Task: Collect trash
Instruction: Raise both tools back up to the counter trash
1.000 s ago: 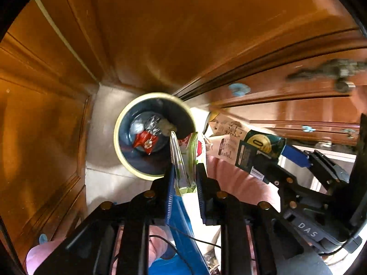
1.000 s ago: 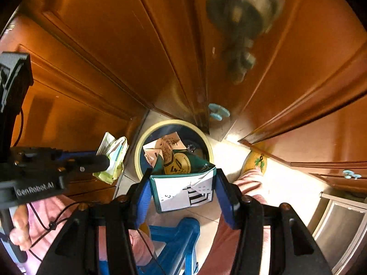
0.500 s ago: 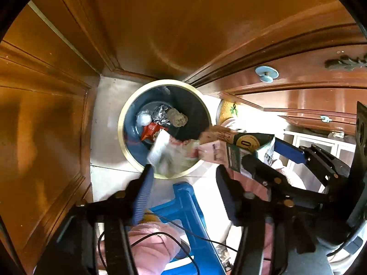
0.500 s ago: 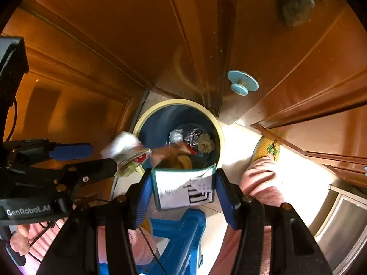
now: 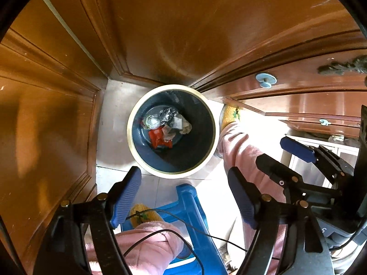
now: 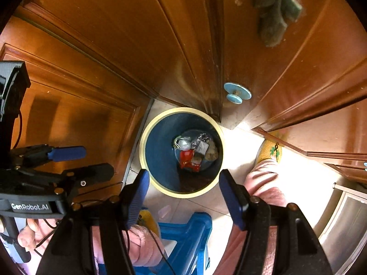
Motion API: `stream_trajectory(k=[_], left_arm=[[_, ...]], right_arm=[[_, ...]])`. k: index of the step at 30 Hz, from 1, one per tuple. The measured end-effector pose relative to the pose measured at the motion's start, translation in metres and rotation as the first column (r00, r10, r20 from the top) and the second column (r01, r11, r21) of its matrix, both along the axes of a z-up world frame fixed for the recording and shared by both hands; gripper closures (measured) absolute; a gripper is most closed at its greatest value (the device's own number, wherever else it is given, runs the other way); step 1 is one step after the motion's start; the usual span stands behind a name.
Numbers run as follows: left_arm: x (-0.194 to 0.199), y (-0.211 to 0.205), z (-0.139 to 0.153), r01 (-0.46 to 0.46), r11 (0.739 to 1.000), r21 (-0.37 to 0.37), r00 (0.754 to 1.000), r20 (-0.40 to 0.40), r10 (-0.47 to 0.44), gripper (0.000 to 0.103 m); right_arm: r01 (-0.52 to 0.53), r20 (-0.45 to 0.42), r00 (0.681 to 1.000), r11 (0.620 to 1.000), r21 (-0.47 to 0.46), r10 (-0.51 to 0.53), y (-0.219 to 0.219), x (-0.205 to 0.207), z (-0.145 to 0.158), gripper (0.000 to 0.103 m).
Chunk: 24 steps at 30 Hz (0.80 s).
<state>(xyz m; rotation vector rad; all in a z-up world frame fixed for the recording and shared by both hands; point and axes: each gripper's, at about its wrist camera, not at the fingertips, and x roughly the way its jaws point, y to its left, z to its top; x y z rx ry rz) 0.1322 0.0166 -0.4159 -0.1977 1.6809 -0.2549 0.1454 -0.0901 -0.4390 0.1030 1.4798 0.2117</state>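
Observation:
A dark blue trash bin with a cream rim [image 5: 135, 155] stands on the tiled floor in the corner of the wooden cabinets; it also shows in the right wrist view [image 6: 146, 171]. Crumpled trash [image 5: 166, 126] lies at its bottom: a red wrapper, foil and paper, seen in the right wrist view too [image 6: 195, 152]. My left gripper [image 5: 183, 194] is open and empty above the bin's near edge. My right gripper [image 6: 183, 197] is open and empty above the bin, and it shows in the left wrist view [image 5: 278, 158].
Brown wooden cabinet doors with pale blue knobs [image 6: 236, 94] surround the bin. A blue plastic stool [image 5: 195, 217] stands below the grippers. The person's pink-clad legs [image 5: 240, 144] and yellow slippers [image 6: 271, 151] are right of the bin.
Both grippers opened. The green-white wrapper left the left gripper and the green carton left the right gripper; both dropped toward the bin and are out of the jaws.

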Motion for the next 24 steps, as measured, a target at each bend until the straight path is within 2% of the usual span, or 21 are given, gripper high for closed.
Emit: stream_trajectory(k=[6,15,17,20,24], left_arm=[[-0.006,0.003,0.026,-0.001,1.0,-0.023,0.999,0.044,0.002,0.027],[-0.018,-0.004,0.097,0.022,0.997,-0.075,0.982,0.189,-0.007,0.021],[-0.022,-0.005,0.118,0.026,0.996,-0.084,0.975,0.223,-0.007,0.02],[-0.028,-0.007,0.153,0.046,0.995,-0.089,0.958,0.287,-0.019,0.012],[-0.03,-0.009,0.207,0.086,0.994,-0.068,0.915,0.401,-0.052,0.009]], right_arm=[[0.01,0.024,1.0,1.0,0.0,-0.01,-0.001,-0.006,0.027,0.04],[0.014,0.123,0.992,1.0,0.009,-0.015,-0.009,-0.022,0.096,0.04],[0.007,0.158,0.987,1.0,0.006,-0.008,-0.009,-0.027,0.115,0.04],[-0.009,0.216,0.976,1.0,0.013,0.006,-0.008,-0.034,0.148,0.04],[-0.033,0.307,0.951,0.999,0.026,0.024,-0.007,-0.039,0.198,0.04]])
